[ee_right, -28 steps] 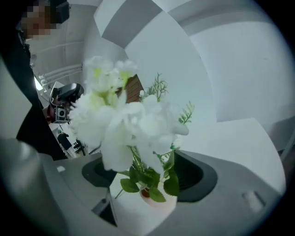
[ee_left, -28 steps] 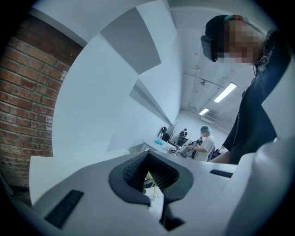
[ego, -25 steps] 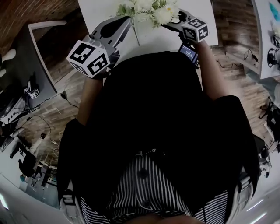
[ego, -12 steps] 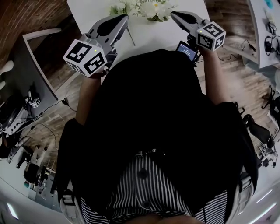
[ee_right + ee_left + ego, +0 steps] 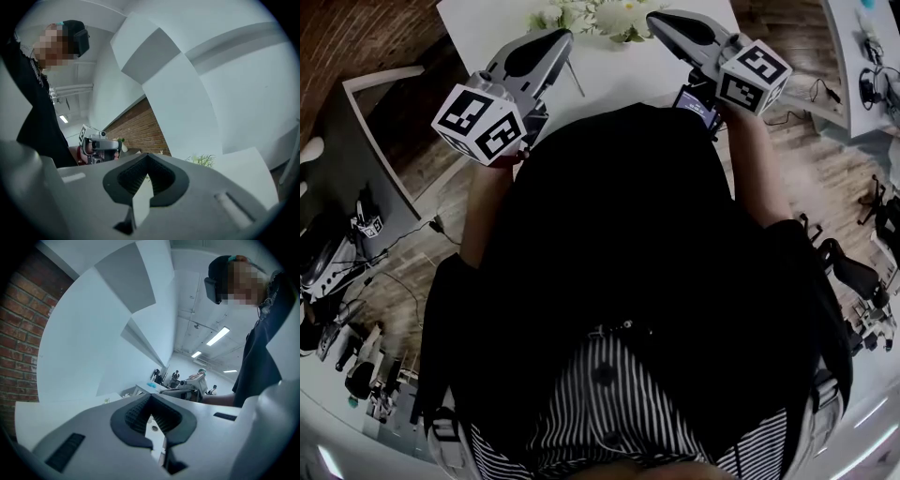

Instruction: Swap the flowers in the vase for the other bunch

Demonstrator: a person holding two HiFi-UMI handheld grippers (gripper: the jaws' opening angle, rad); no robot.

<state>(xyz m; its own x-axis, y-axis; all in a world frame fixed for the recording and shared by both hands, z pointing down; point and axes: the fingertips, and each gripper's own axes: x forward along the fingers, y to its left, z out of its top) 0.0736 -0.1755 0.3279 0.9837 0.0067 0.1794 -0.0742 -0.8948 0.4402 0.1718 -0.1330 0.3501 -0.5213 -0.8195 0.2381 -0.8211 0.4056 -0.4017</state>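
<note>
A bunch of white flowers with green leaves (image 5: 600,14) lies at the far side of the white table (image 5: 487,19). One thin stem (image 5: 575,80) runs out from beside my left gripper (image 5: 562,37). In the left gripper view, that gripper (image 5: 150,395) is shut with nothing between its pads. My right gripper (image 5: 654,19) is raised next to the flowers. It is shut and empty in its own view (image 5: 148,155), where green foliage (image 5: 205,160) shows past the jaws. No vase shows in any view.
A brick wall (image 5: 140,129) stands behind the table. Wooden floor with cables (image 5: 412,234) lies to the left, beside a dark desk with gear (image 5: 356,202). Another white table (image 5: 862,66) stands at the right. Several people (image 5: 176,377) are far off.
The right gripper has lifted up from among the flowers, and its marker cube now looks larger and nearer. The left gripper has hardly moved. The flowers sit further up in the view.
</note>
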